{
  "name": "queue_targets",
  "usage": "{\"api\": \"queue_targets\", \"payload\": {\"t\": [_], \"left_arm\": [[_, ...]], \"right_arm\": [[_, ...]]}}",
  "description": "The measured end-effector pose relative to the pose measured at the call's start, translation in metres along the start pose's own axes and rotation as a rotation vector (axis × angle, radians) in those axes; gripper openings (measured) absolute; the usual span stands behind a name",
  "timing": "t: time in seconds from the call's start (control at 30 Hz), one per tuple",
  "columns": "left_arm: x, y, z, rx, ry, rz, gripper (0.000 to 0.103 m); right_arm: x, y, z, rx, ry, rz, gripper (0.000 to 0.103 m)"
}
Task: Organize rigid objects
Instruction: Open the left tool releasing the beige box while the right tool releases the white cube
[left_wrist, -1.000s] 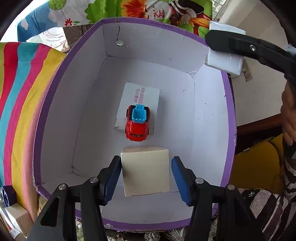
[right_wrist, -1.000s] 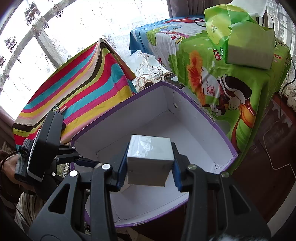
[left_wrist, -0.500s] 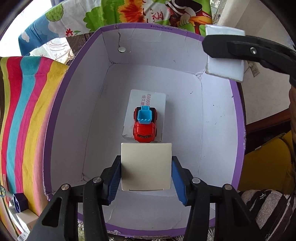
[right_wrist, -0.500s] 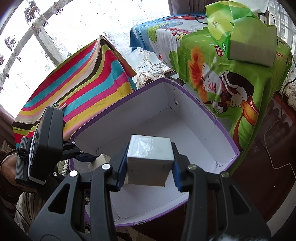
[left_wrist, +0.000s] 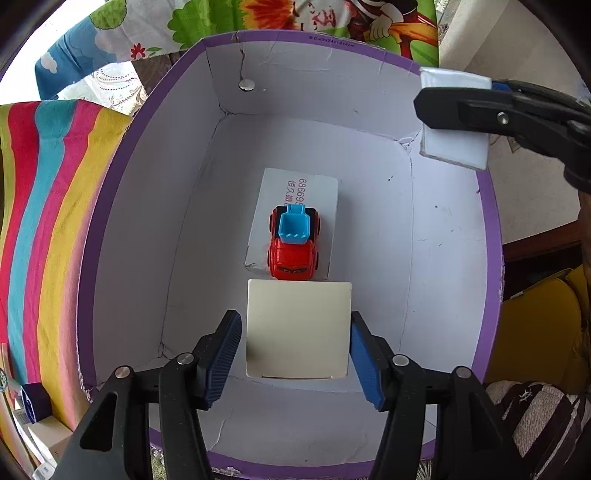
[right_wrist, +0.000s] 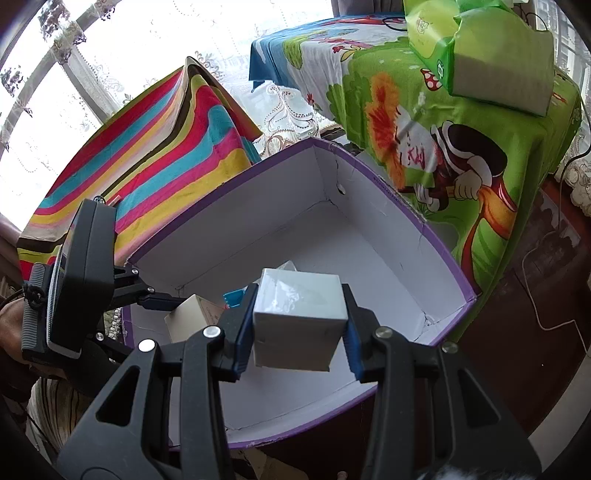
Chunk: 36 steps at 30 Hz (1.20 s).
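A purple-rimmed box (left_wrist: 110, 206) with a white inside holds a flat white carton (left_wrist: 314, 188) with a red and blue toy truck (left_wrist: 294, 242) on top. My left gripper (left_wrist: 295, 354) is inside the box with a cream box (left_wrist: 298, 328) between its fingers; small gaps show on both sides. My right gripper (right_wrist: 297, 325) is shut on a white glossy box (right_wrist: 299, 317) and holds it over the purple box's near right rim (right_wrist: 436, 243); it shows in the left wrist view (left_wrist: 454, 118) too.
A striped cloth (right_wrist: 147, 147) lies left of the purple box. A table with a green cartoon cloth (right_wrist: 424, 92) stands behind it, with a tissue pack (right_wrist: 491, 48) on top. Small boxes (left_wrist: 33, 417) sit at the lower left.
My left gripper lowered the cream box to the purple box's floor just in front of the truck and its jaws parted. My right gripper moved a little closer over the rim.
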<state>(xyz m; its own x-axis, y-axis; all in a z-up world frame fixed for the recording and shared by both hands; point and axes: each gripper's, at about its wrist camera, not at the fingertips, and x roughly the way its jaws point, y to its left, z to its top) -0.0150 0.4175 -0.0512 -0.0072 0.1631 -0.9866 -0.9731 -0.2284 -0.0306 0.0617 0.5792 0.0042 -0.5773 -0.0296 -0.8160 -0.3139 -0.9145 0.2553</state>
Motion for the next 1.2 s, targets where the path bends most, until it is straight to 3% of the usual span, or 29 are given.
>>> {"api": "queue_targets", "payload": {"t": [0.07, 0.2, 0.27, 0.4, 0.5, 0.6, 0.73, 0.93, 1.1, 1.2], "left_arm": [[-0.007, 0.005, -0.002, -0.019, -0.026, 0.006, 0.075], [-0.032, 0.017, -0.013, -0.080, -0.123, -0.016, 0.077], [-0.053, 0.020, -0.026, -0.154, -0.222, -0.030, 0.077], [-0.111, 0.033, -0.063, -0.346, -0.509, -0.077, 0.077], [-0.139, 0.035, -0.100, -0.454, -0.654, -0.086, 0.078], [-0.142, 0.041, -0.134, -0.513, -0.665, -0.086, 0.078], [-0.128, 0.039, -0.169, -0.604, -0.649, -0.194, 0.078], [-0.107, 0.037, -0.191, -0.681, -0.660, -0.289, 0.078], [-0.113, 0.038, -0.202, -0.696, -0.692, -0.299, 0.078], [-0.124, 0.041, -0.218, -0.702, -0.721, -0.265, 0.078]], "right_arm": [[0.005, -0.002, 0.000, -0.003, 0.013, -0.009, 0.046], [0.016, -0.008, 0.004, 0.003, 0.038, -0.026, 0.046], [0.021, -0.009, 0.007, 0.007, 0.048, -0.031, 0.046], [0.037, -0.010, 0.017, 0.004, 0.080, -0.058, 0.046], [0.048, -0.007, 0.025, -0.008, 0.090, -0.076, 0.046], [0.062, -0.003, 0.032, -0.026, 0.106, -0.076, 0.047], [0.071, 0.001, 0.037, -0.032, 0.119, -0.086, 0.078], [0.035, 0.036, 0.027, -0.148, 0.062, -0.117, 0.079], [0.013, 0.112, -0.010, -0.512, 0.084, -0.155, 0.079], [0.015, 0.138, -0.022, -0.617, 0.134, -0.100, 0.079]]}}
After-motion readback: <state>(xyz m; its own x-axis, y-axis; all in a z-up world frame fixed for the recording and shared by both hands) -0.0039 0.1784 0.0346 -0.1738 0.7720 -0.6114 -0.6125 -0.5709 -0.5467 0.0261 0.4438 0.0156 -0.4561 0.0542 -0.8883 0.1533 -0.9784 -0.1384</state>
